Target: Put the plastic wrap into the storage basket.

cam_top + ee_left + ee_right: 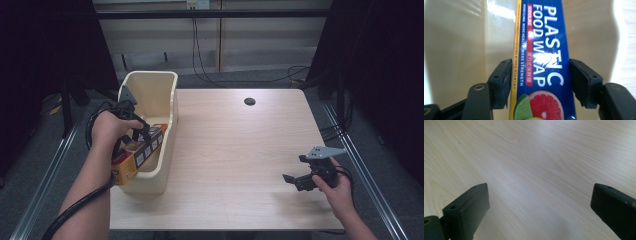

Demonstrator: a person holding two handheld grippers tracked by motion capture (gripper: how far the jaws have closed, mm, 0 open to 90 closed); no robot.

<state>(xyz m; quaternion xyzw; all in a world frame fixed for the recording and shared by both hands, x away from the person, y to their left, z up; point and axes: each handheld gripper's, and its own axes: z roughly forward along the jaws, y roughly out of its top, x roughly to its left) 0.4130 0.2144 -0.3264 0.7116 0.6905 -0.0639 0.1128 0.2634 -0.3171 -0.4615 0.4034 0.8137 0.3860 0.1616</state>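
The cream plastic bin (150, 87) stands at the table's (235, 150) left edge, and everything is easiest placed against it. A long box of plastic wrap (541, 62), blue with white lettering, a yellow edge and citrus pictures, lies aslant in the bin, its near end sticking out over the bin's near left rim toward the person. The left gripper (141, 131) reaches down into the bin from the person's side, and in the left gripper view its two black jaws stand one on each side of the box: the right pad looks to be against the blue face, while a thin slit seems to show between the left pad and the yellow edge, so the grip looks narrow and loose at best, and I cannot tell whether it presses. The right gripper (296, 181) is well apart from the bin, far over toward the table's near right corner, hovering low above bare wood with its jaws spread wide and nothing between them.
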